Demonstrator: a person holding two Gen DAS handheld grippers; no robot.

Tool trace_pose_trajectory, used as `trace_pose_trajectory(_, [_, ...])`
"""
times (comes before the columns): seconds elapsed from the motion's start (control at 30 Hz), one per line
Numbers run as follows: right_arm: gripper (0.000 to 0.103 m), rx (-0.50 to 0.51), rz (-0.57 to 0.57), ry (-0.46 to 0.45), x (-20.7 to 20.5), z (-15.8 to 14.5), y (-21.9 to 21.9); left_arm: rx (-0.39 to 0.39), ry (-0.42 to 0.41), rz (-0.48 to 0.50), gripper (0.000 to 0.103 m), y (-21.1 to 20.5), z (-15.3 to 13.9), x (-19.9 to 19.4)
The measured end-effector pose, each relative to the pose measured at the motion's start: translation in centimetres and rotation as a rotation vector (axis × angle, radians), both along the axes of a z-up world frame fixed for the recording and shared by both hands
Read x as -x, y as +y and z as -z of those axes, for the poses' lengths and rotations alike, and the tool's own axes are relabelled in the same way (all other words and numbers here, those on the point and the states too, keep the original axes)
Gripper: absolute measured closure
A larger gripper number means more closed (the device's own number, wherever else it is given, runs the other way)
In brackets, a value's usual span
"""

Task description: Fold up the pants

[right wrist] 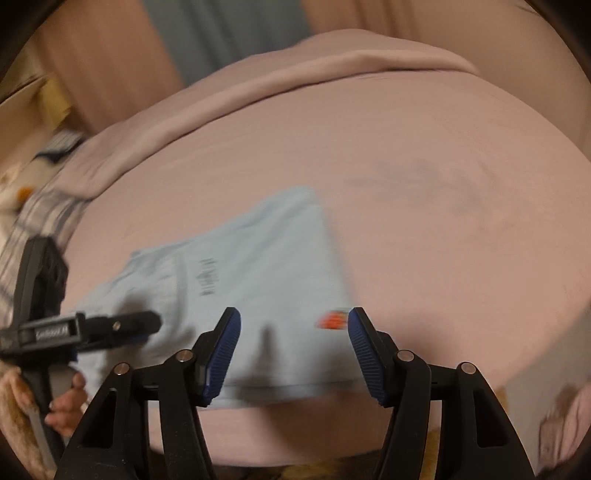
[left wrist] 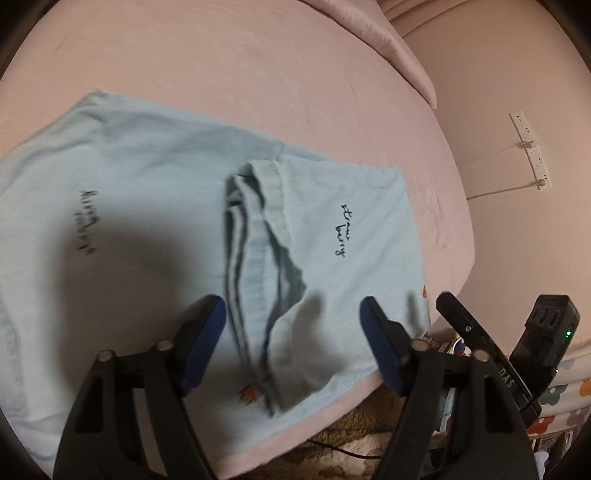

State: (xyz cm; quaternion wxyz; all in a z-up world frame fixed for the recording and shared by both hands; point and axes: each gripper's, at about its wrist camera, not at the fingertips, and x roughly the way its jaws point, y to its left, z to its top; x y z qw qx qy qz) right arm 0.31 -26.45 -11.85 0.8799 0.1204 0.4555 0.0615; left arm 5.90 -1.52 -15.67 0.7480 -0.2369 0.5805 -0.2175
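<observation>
- Left claw (left wrist: 291, 325): one, two blue-padded fingers (left wrist: 207, 332) spread apart, released; it grasps nothing and hovers over the near part of the pants (left wrist: 147, 206).
- Right claw (right wrist: 293, 350): one, also with two blue ribbed fingers (right wrist: 364, 354), parted and released; nothing is pinched between them. It hangs over the near right corner of the cloth, and in the left wrist view it shows as a black bar at the lower right (left wrist: 476, 339).
- Hand (right wrist: 68, 402): one visible, in the right wrist view at the lower left, gripping the handle of the left claw.
- Pants: one pale blue garment, lying flat on the bed (left wrist: 295, 81) close to its near edge. One turned-over flap with a stitched hem lies across the middle.
- Script marks: two dark handwritten prints on the cloth, one on the right panel (left wrist: 341, 229), one on the left (left wrist: 86, 225), the latter blurred.
- Red-orange motifs: one small one (left wrist: 248, 393) near the lower hem by the fold, and one at the right edge (left wrist: 424, 291).
- Bed: one, covered by a pink sheet; a pink blanket (left wrist: 369, 26) lies bunched at the far side.
- Power strip (left wrist: 530, 147): one, white, on the wall to the right, with a cable running from it.
</observation>
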Motion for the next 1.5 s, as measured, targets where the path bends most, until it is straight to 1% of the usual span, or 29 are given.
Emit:
trace_pose_trajectory(0.03, [0.045,-0.004,0.027,0.004,0.2,0.2,-0.8,0.006,-0.001,-0.003,0.038,-0.2,0.2,-0.1])
trace_pose_trajectory(0.07, [0.052,-0.011,0.051,0.006,0.3,0.5,-1.5,0.021,0.003,-0.011,0.042,-0.3,0.3,-0.3])
trace_pose_trajectory(0.1, [0.056,-0.018,0.073,0.011,0.5,0.8,-2.2,0.046,0.014,-0.016,0.053,-0.4,0.6,-0.4])
trace_pose_trajectory(0.13, [0.063,-0.021,0.087,0.02,0.6,1.1,-2.6,0.074,0.03,-0.016,0.07,-0.4,0.9,-0.5])
trace_pose_trajectory(0.17, [0.072,-0.025,0.097,0.026,0.7,1.3,-3.0,0.12,0.065,-0.011,0.081,-0.6,1.6,-0.6])
trace_pose_trajectory(0.2, [0.076,-0.031,0.106,0.029,0.8,1.5,-3.5,0.151,0.104,-0.005,0.096,-0.8,2.3,-0.6])
trace_pose_trajectory(0.23, [0.082,-0.039,0.115,0.038,0.9,1.8,-3.8,0.149,0.118,-0.012,0.095,-0.9,2.6,-0.4])
trace_pose_trajectory(0.27, [0.087,-0.044,0.119,0.042,0.9,2.0,-3.9,0.143,0.103,-0.025,0.095,-0.8,2.5,-0.1])
trace_pose_trajectory(0.3, [0.089,-0.047,0.123,0.044,1.0,2.0,-4.0,0.132,0.077,-0.031,0.096,-0.7,2.0,0.2])
trace_pose_trajectory(0.33, [0.091,-0.045,0.12,0.046,0.8,1.9,-3.2,0.117,0.06,-0.037,0.096,-0.5,1.5,0.4])
trace_pose_trajectory(0.5, [0.092,-0.016,0.092,0.019,0.4,0.7,-2.4,0.01,-0.064,-0.083,0.096,2.3,-2.8,1.6])
trace_pose_trajectory(0.6, [0.092,-0.004,0.068,-0.004,-0.5,-0.1,-2.0,-0.035,-0.088,-0.106,0.096,3.7,-3.7,1.9])
trace_pose_trajectory(0.67, [0.092,0.004,0.038,-0.011,-1.4,-0.6,-0.9,-0.068,-0.071,-0.107,0.095,4.3,-3.2,1.9])
trace_pose_trajectory(0.73, [0.092,0.008,0.005,-0.013,-2.6,-0.8,0.3,-0.08,-0.035,-0.102,0.095,4.2,-2.1,1.8])
trace_pose_trajectory(0.8, [0.092,0.012,-0.036,-0.011,-4.2,-0.8,1.6,-0.1,-0.017,-0.099,0.094,3.8,-1.2,1.8])
trace_pose_trajectory(0.83, [0.092,0.011,-0.054,-0.005,-5.0,-0.5,2.0,-0.119,-0.011,-0.097,0.093,3.6,-0.8,1.8])
trace_pose_trajectory(0.93, [0.092,0.0,-0.076,0.03,-7.0,0.4,3.1,-0.14,-0.022,-0.094,0.091,3.4,-0.3,1.5])
trace_pose_trajectory(1.0, [0.092,0.021,-0.076,0.061,-8.3,1.3,3.9,-0.147,-0.023,-0.094,0.09,3.5,-0.3,1.5])
trace_pose_trajectory(1.1, [0.092,0.063,-0.082,0.115,-8.9,3.1,4.4,-0.166,-0.026,-0.088,0.089,3.5,-0.1,1.5])
trace_pose_trajectory(1.13, [0.092,0.083,-0.078,0.139,-8.8,3.8,4.5,-0.174,-0.029,-0.085,0.089,3.8,0.0,1.7])
trace_pose_trajectory(1.2, [0.092,0.086,-0.082,0.142,-8.1,4.5,4.5,-0.176,-0.03,-0.086,0.088,4.0,0.1,2.1])
trace_pose_trajectory(1.27, [0.092,0.086,-0.093,0.128,-6.9,4.7,4.3,-0.173,-0.027,-0.087,0.088,4.3,0.3,2.3])
trace_pose_trajectory(1.5, [0.092,0.076,-0.111,0.134,-2.8,4.5,3.0,-0.155,-0.018,-0.102,0.087,4.7,0.5,3.5])
